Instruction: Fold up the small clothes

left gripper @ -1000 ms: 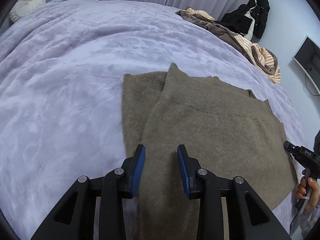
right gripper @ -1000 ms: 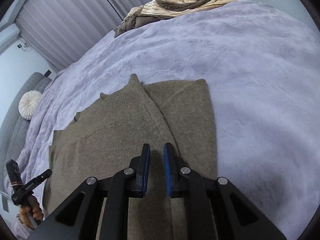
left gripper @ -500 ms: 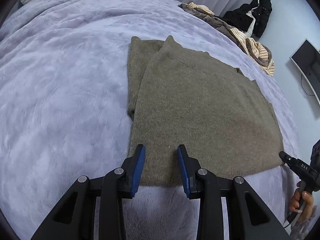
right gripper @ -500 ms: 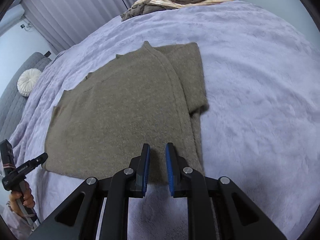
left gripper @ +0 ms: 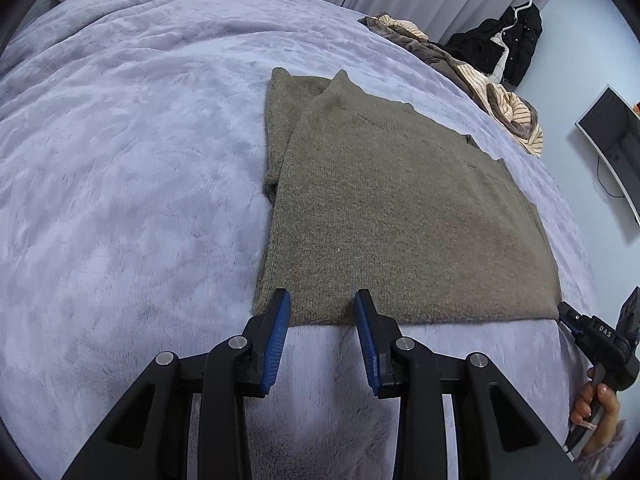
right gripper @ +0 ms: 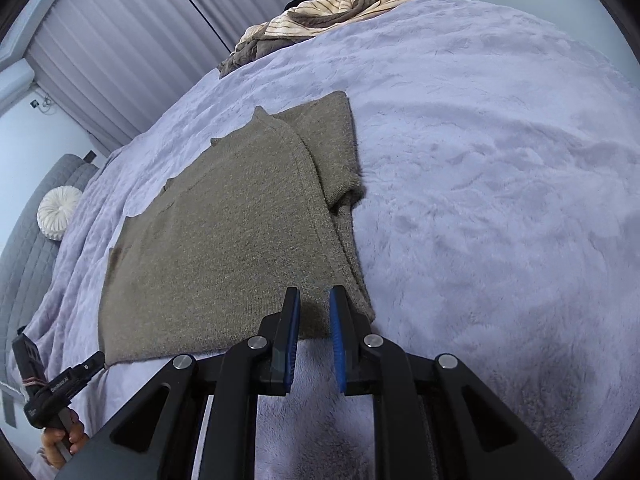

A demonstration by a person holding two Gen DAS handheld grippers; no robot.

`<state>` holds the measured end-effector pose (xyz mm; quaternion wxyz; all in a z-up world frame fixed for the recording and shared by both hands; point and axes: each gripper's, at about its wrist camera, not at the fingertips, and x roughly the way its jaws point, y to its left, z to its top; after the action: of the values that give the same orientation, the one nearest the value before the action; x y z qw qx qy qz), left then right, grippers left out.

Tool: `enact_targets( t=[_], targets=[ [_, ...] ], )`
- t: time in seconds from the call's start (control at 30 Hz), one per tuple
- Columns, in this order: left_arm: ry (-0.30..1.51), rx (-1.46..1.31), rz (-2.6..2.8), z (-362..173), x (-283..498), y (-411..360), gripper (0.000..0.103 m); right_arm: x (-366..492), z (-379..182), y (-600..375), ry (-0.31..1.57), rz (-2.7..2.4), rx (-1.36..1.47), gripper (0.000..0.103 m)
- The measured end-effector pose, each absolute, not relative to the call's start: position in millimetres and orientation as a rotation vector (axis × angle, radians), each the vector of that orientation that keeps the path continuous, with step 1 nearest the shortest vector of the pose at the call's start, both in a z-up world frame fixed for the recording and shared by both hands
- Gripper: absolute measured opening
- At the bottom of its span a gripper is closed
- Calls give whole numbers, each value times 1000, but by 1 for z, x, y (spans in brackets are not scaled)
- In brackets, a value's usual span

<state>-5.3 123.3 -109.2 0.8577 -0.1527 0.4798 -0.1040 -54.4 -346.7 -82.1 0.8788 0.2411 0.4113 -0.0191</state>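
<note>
My left gripper (left gripper: 322, 308) hangs at the near hem of the olive knit sweater (left gripper: 400, 216), its blue fingers (left gripper: 278, 336) spread wide and empty, tips just over the hem at the garment's left corner. My right gripper (right gripper: 314, 308) sits at the opposite near corner with its fingers (right gripper: 291, 336) narrow, a slim gap between them and nothing pinched that I can see.

The sweater lies flat on the lilac bed cover (left gripper: 120, 160), roughly in the middle of the bed. I judge the fold to be partly done: one sleeve looks laid in over the body, giving a straight long edge on one side, with a second layer peeking out beneath it at the far end. The body is otherwise full length, so I think a lengthwise fold from hem to collar is left, and perhaps a final halving.

Some things I cannot settle. Whether the other sleeve is tucked under or folded in is hidden by the top layer. The collar end is small and warped by the lens. A heap of striped clothes (right gripper: 340, 8) waits at the far edge of the bed, count unclear, so more pieces may remain. My hands show only at the frame edges, cut off.
</note>
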Motion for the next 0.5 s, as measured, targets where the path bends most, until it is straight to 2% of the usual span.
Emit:
enact_targets(
  t=[0.37,0.5],
  targets=[
    [1001,-379,-185,-116,-28,129,35,-67,-82,-336,856,-83,472,15],
    [990,-384,-177,-114,-39,132,35,-80,-78,-330,883,-115,446,19]
  ],
)
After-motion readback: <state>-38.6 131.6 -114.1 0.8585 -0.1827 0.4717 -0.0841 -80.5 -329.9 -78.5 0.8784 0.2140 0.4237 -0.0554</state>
